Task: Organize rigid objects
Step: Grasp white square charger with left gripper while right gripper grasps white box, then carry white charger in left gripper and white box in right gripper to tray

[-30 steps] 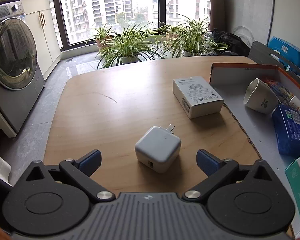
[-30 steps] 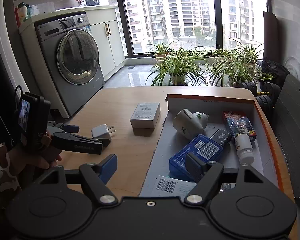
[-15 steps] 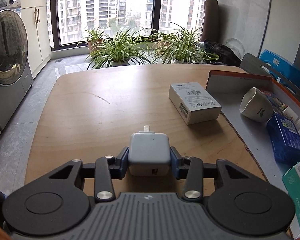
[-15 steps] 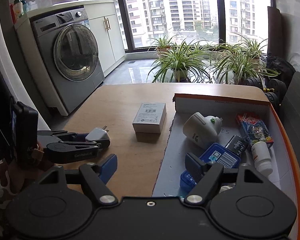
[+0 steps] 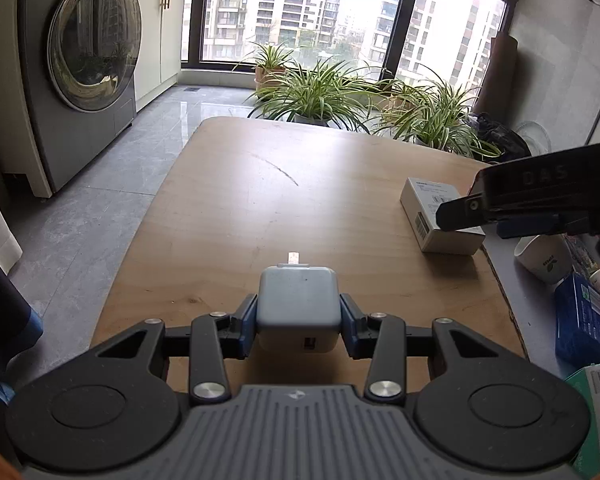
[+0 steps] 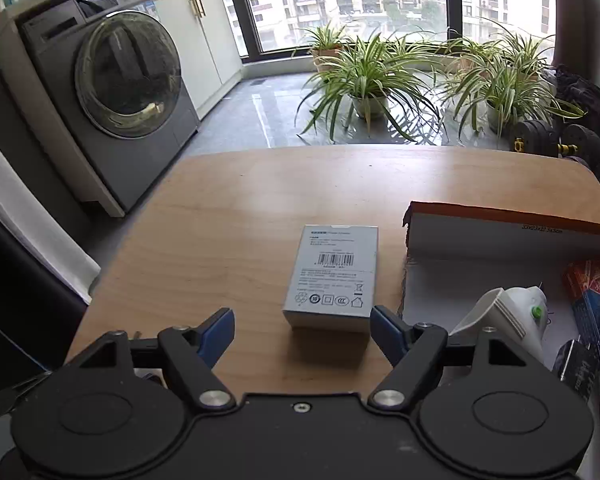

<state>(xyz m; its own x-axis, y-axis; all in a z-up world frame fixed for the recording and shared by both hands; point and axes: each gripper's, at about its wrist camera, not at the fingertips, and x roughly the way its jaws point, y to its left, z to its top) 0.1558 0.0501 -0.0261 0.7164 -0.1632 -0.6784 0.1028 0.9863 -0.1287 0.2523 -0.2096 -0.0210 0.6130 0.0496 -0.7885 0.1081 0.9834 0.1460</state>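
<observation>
On the wooden table [image 6: 240, 216], a white box [image 6: 332, 276] that was far off a second ago is now framed at twelve o'clock between the spread, empty jaws of the right gripper [image 6: 302, 330], likely the next pickup; the charger [image 5: 299, 305], loose before, is now pinched by the left gripper [image 5: 299, 326], ready for the tray [image 6: 500, 236] at two o'clock

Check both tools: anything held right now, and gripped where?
Left tool holds the white charger, pads clamped on its two opposite side faces, prongs pointing away. Right tool holds nothing; it is open just short of the grey box.
</observation>
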